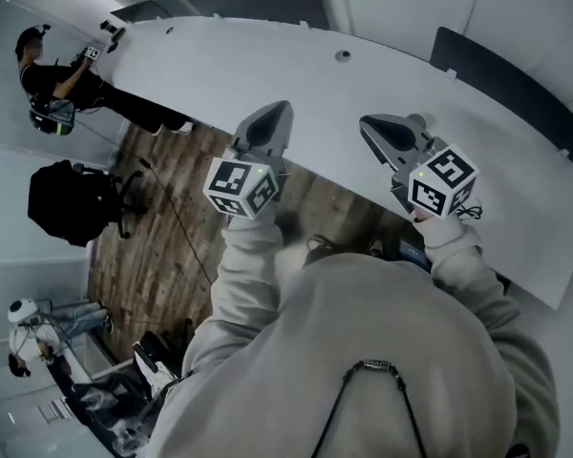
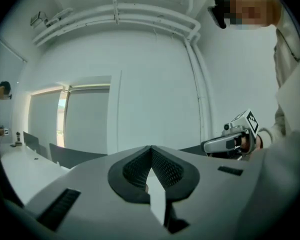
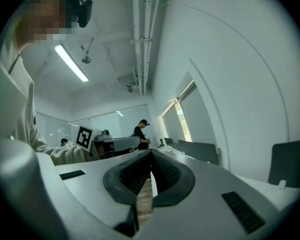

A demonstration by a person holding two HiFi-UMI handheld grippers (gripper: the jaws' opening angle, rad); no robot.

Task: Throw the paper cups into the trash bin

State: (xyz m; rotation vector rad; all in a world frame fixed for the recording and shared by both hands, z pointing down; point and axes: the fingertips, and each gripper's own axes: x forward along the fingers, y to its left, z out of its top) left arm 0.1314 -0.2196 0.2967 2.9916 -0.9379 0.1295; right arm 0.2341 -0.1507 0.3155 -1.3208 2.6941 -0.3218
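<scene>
Head view: left tool (image 1: pixel 279 113) and right tool (image 1: pixel 371 124) both pinched closed, empty, at the surface (image 1: pixel 267 60) near edge. No paper cups or trash bin visible. I'd locate cups first, then open.

White desk (image 1: pixel 267 65) close ahead, dark dividers (image 1: pixel 487 63) behind, open floor (image 1: pixel 162 246) left, chair (image 1: pixel 72 203) beyond
</scene>
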